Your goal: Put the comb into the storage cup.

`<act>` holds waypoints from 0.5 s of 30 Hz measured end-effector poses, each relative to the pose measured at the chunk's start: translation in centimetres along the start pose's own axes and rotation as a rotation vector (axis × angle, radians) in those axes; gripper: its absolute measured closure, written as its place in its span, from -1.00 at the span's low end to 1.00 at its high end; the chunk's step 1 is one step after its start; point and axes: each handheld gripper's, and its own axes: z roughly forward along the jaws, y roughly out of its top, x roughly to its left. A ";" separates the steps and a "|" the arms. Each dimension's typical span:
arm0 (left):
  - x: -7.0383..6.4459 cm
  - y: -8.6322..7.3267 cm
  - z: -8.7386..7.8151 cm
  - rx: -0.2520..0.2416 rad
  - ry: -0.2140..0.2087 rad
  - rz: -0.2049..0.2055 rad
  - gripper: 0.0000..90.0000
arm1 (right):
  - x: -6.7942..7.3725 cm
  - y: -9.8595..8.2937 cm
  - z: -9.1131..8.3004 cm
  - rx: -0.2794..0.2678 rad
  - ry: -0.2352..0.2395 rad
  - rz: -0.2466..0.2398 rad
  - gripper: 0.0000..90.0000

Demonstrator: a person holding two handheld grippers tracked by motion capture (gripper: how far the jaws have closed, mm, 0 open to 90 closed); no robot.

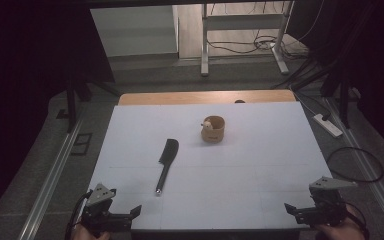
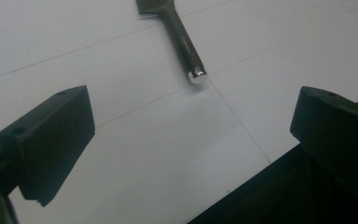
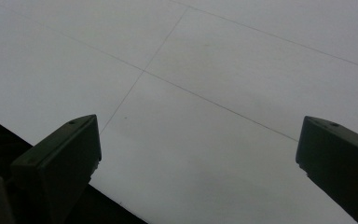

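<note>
White covers the table, a smooth sheet with thin lines that cross it. On this sheet lies a black comb, with its toothed end far from the person and its handle end, which has a small shiny tip, toward the person.

The left gripper sits at the near left corner of the table, and its jaws stand wide apart with nothing between them. In the left gripper view the comb is ahead of the jaws, a little beyond the gap between them, and its shiny tip points back toward that gap. The comb is near these jaws but it does not touch them.

The right gripper sits at the near right corner. Its jaws are also spread wide and they hold nothing; between them is bare white sheet. The comb is well apart from these jaws, away on their left side.

A small wooden cup stands upright further back on the table, beyond the comb and well apart from both pairs of jaws. Something small and pale rests in it; I cannot tell what it is.
</note>
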 end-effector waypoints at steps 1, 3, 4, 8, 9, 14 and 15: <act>0.0 0.1 0.0 0.001 0.001 0.000 -0.99 | 0.0 0.0 0.0 0.000 0.000 0.000 -1.00; 0.0 0.2 0.2 -0.001 0.004 0.005 -0.99 | 0.0 0.0 0.0 0.000 0.001 0.001 -1.00; -0.1 0.2 0.2 -0.006 0.005 0.006 -0.99 | 0.0 0.0 0.0 0.000 0.000 0.001 -1.00; 0.0 0.5 0.4 -0.013 0.006 0.003 -1.00 | 0.0 0.0 0.0 0.001 0.001 0.001 -1.00; 0.0 0.5 0.4 -0.012 0.004 0.001 -1.00 | 0.0 0.0 0.0 0.001 0.001 0.001 -1.00; 0.2 1.0 0.8 0.000 -0.029 -0.033 -1.00 | 0.0 0.0 0.0 0.001 0.001 -0.001 -1.00; 0.2 1.2 0.9 0.004 -0.033 -0.036 -1.00 | 0.0 0.0 0.0 0.001 0.002 -0.001 -1.00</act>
